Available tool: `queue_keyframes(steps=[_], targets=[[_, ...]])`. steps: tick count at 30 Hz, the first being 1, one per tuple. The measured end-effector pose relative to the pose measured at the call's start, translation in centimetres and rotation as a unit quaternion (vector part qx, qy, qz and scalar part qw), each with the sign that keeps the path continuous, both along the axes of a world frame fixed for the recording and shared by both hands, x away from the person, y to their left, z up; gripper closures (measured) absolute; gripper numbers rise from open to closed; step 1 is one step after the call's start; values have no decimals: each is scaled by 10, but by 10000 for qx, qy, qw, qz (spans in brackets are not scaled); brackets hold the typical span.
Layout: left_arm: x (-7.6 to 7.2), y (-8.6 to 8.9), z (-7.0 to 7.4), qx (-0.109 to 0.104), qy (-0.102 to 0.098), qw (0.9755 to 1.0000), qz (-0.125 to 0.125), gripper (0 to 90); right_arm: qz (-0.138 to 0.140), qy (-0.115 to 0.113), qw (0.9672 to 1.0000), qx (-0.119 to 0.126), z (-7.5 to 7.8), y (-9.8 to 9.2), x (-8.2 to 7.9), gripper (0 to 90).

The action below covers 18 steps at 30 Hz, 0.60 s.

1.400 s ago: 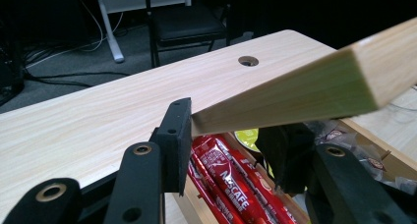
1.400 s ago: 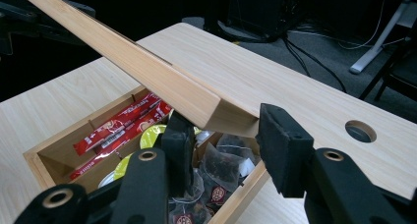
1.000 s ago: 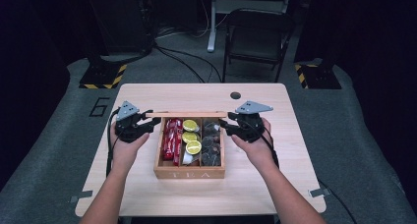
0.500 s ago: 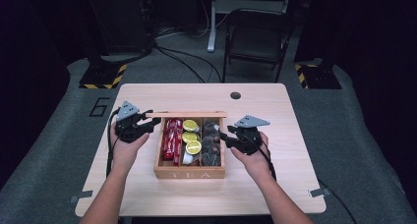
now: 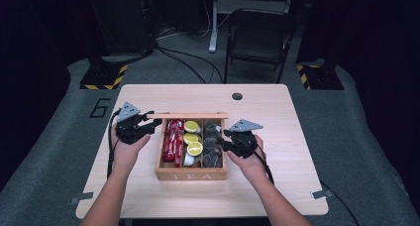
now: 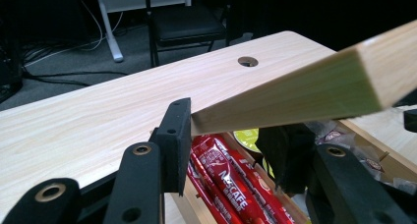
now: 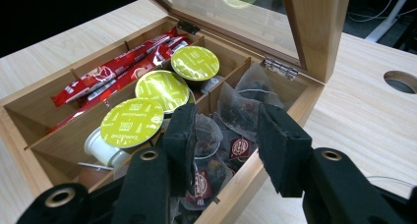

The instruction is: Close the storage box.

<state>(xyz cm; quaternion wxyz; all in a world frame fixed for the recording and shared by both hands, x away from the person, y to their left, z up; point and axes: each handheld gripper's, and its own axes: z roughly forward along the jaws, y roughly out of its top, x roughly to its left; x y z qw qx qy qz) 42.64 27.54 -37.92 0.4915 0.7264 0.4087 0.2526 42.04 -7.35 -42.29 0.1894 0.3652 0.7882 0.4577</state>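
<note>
Wooden tea box (image 5: 190, 174) at table (image 5: 277, 112) centre, lid (image 5: 187, 115) raised; left gripper (image 5: 147, 122) jaws clamped on lid corner; right gripper (image 5: 222, 142) jaws parted over tea-bag compartment (image 7: 231, 130), grasping nothing.

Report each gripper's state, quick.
Left gripper: shut on the lid of the tea box, holding it up.
Right gripper: open, holding nothing, jaws over the tea bags.

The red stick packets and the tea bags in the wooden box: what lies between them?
In the high view, the middle compartment lies between the red stick packets and the tea bags; it holds three green-lidded capsules.
</note>
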Motion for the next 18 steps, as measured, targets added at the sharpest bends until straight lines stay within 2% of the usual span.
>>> queue_keyframes(steps=[5, 11, 18], targets=[[0, 0, 0, 4, 0, 10000, 1, 567, -73, 94, 9998, 134, -6, 2, 4, 589], [0, 0, 0, 12, 8, 10000, -3, 567, -66, 56, 9999, 64, -10, 5, 6, 603], [0, 0, 0, 34, 24, 10000, -21, 567, -119, 231, 9996, 100, -19, 6, 10, 605]])
